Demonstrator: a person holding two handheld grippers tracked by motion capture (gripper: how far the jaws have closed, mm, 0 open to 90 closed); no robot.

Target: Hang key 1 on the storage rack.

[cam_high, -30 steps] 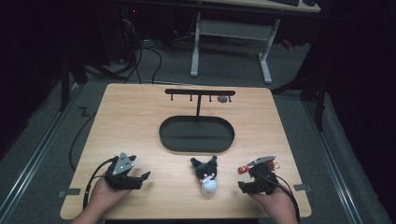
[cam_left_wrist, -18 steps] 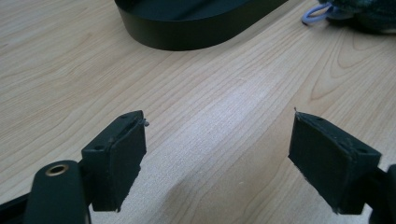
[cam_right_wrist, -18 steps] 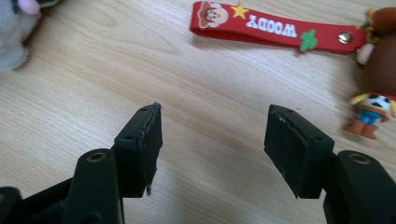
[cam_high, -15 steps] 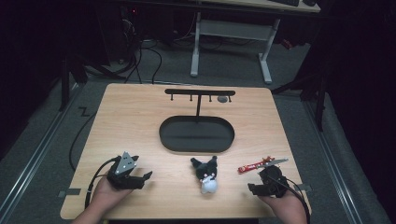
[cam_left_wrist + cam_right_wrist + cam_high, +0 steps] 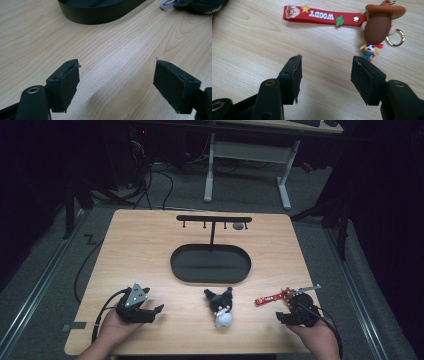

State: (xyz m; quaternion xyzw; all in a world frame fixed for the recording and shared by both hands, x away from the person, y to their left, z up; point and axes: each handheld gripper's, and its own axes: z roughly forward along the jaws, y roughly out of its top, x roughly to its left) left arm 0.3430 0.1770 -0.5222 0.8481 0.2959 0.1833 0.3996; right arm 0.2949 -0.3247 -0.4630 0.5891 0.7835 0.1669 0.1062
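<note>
A Woody keychain (image 5: 272,297) lies on the wooden table at the front right. In the right gripper view its red strap (image 5: 322,15) and brown-hatted figure (image 5: 379,25) lie flat just beyond the jaws. My right gripper (image 5: 289,309) (image 5: 327,60) is open just to the keychain's near right. Its jaws have just been closing, with nothing between them. A black and white plush toy (image 5: 221,306) rests at the front middle. My left gripper (image 5: 156,312) (image 5: 117,62) sits at the front left, open wide over bare wood and pointing toward the plush.
A black oval base (image 5: 210,264) (image 5: 95,12) sits mid-table, with a post and hooked crossbar (image 5: 214,219) behind it. A small grey thing (image 5: 239,226) hangs from the bar's right end. A bluish loop (image 5: 167,3) by the plush is ahead of the left jaws. Cables trail off the front edge.
My right gripper has drawn away to the right of the keychain, which stays lying on the table. The left gripper and the plush have not moved.
</note>
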